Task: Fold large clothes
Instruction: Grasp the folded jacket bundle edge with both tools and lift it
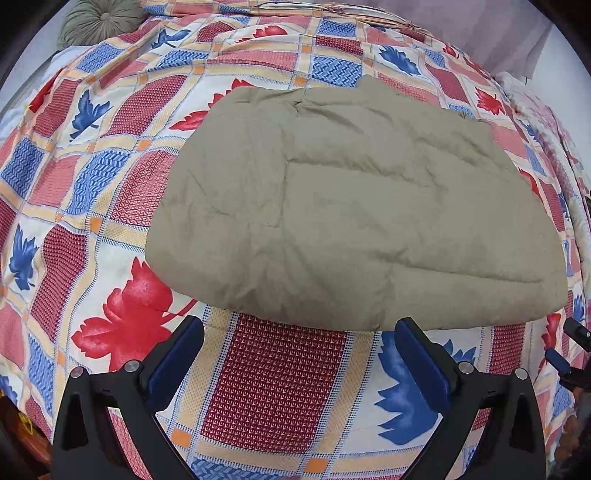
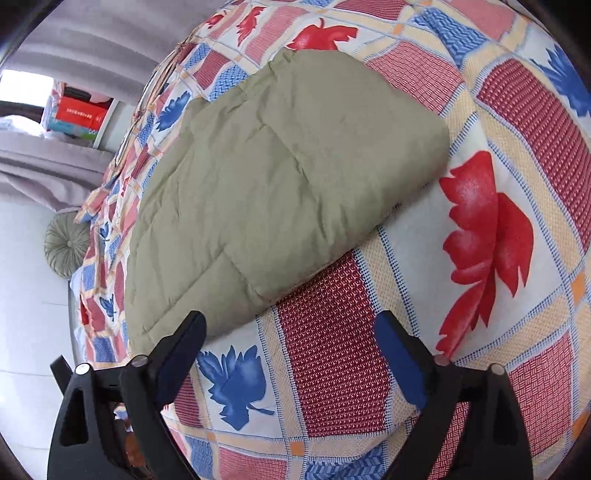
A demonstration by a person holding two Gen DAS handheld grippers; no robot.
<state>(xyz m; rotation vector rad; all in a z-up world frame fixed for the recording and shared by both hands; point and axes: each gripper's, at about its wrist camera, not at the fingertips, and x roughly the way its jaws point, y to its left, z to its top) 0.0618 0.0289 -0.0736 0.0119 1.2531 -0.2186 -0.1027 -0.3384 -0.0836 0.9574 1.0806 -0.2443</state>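
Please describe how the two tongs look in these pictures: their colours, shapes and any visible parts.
The left tongs have black, angular plastic arms with triangular cut-outs, round silver pivot pins, and two fingers lined with flat dark blue pads. The right tongs are built the same: black arms, silver pins, blue pads. No cables, markings or sleeves are visible in either view.

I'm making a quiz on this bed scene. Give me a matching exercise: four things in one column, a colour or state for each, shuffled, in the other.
Things:
1. quilted garment
2. bedspread
3. round cushion
4. left tool

Colour or state:
A. open, holding nothing
B. folded, lying flat, khaki
C. checked, with red and blue leaves
D. grey-green, pleated around a middle button

Pairs: 1-B, 2-C, 3-D, 4-A
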